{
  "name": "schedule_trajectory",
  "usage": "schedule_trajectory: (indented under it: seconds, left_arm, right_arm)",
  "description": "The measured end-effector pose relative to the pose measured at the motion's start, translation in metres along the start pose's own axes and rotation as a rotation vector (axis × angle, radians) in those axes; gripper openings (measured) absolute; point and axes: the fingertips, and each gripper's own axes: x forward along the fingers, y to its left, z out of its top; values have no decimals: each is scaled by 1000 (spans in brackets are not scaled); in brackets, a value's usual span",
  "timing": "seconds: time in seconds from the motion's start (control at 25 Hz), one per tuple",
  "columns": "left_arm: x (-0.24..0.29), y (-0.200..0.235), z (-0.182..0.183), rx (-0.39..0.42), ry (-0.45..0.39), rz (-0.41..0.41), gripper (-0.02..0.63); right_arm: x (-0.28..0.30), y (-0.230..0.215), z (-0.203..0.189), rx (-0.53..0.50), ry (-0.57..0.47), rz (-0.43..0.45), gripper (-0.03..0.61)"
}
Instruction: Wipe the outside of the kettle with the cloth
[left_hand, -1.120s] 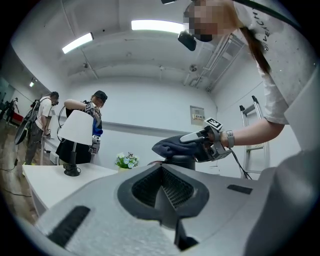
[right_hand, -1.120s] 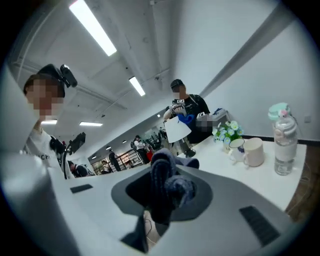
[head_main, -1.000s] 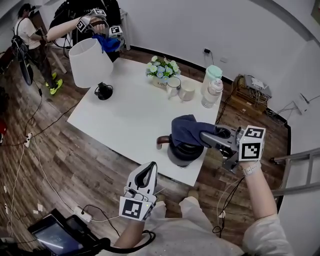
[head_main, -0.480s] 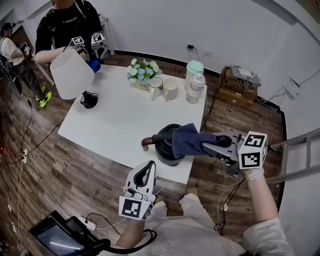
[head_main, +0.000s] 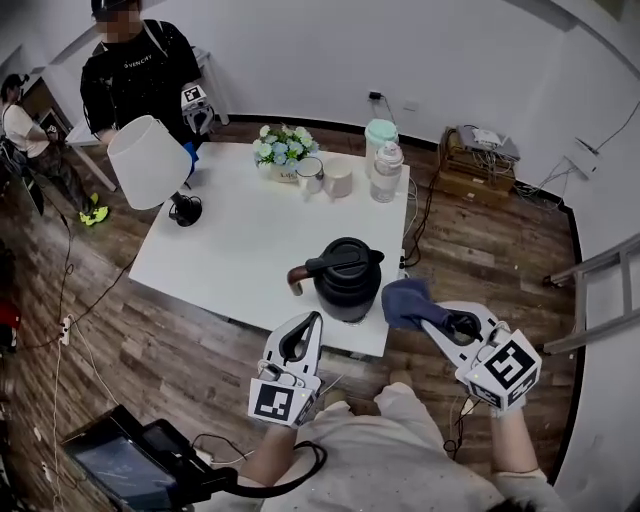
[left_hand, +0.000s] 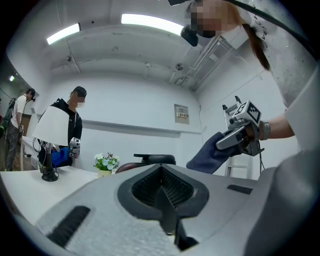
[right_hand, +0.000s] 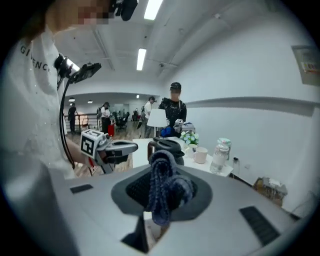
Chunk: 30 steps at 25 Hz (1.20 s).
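Observation:
A black kettle (head_main: 347, 278) with a brown handle stands near the front edge of the white table (head_main: 240, 240). Its lid shows in the left gripper view (left_hand: 152, 159), and the kettle appears again in the right gripper view (right_hand: 164, 146). My right gripper (head_main: 425, 318) is shut on a dark blue cloth (head_main: 404, 300), held just right of the kettle, off the table edge and apart from it. The cloth (right_hand: 162, 187) hangs bunched between the jaws. My left gripper (head_main: 311, 320) is shut and holds nothing, below the table's front edge.
On the table's far side stand a white-shaded lamp (head_main: 148, 160), flowers (head_main: 280, 144), two mugs (head_main: 325, 176) and two bottles (head_main: 385, 165). A person in black (head_main: 135, 70) stands behind the lamp with grippers. Cables lie on the wooden floor (head_main: 100, 330).
My right gripper pulled the cloth off the kettle's top, right and back toward me. The kettle now stands uncovered. My left gripper stayed about where it was.

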Motion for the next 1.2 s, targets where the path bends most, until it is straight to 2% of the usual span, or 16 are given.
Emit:
schedule_trajectory:
  seconds: [0.16,0.32,0.44,0.72,0.88,1.2]
  left_arm:
    - [-17,-3,-15,29,15,-32,6]
    - [-31,-10,-13,26,21,-70,6]
    - [-39,-15,-12,24,7,-101,6]
    - [-58,-39,-7,10,-27,-111,6]
    - [-70,-45,4,30,-45,-69,6]
    - [-69,-59,15,4,-65,-1,6]
  right_arm:
    - [-6,39,-32,177,-42,-36,63]
    - [-10,71,-55,214,-32,-62,63]
    - [-12,82,-59,244,-78,-109,63]
    - [-21,90,-54,211,-181,-262,63]
    - [-24,98,-52,190,-210,-260,63]
    - [-30,95,-39,174,-250,-283,63]
